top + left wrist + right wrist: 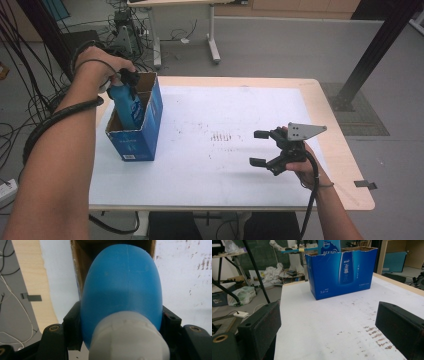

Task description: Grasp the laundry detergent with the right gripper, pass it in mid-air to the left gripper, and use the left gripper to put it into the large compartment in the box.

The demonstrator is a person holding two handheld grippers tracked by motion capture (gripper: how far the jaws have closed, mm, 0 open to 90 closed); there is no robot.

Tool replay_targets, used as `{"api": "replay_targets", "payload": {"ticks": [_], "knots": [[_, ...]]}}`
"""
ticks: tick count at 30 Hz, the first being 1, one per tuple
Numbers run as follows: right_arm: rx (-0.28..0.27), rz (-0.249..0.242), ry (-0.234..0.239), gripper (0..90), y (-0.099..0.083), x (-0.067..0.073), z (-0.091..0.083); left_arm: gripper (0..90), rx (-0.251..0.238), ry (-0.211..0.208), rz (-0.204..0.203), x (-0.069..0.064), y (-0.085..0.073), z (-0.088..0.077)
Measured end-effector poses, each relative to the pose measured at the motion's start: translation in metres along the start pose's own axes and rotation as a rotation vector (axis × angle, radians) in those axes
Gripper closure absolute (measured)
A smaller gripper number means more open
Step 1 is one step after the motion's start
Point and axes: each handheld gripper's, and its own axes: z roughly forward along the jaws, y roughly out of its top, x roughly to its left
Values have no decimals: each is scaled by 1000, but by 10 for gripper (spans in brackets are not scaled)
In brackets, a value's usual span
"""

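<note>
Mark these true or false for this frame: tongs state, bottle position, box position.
1. The left tongs are shut on the blue bottle. True.
2. The blue bottle lies flat on the white sheet. False: it stands upright, partly down inside the open blue box.
3. The right tongs are open with nothing between the jaws. True.
4. The blue box stands at the right edge of the table. False: it is at the left side in the high view.
5. The bottle has a white cap. True.
6. The right tongs touch the box. False: they are well apart from it.
</note>
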Motion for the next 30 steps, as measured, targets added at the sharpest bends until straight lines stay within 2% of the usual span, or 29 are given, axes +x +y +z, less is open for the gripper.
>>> {"api": "replay_targets", "payload": {"ticks": [13,16,17,20,30], "knots": [[3,2,0,63,0,0,-1,372,31,-2,1,0,1,24],[1,1,-1,63,0,0,-1,373,30,-6,-4,0,1,28],[0,1,-2,63,0,0,-1,372,29,-10,-17,-1,1,30],[-5,-1,-3,63,0,0,-2,373,37,-7,-7,1,1,34],[-8,1,-8,64,-1,0,-4,373,50,-15,-12,-1,3,48]]}}
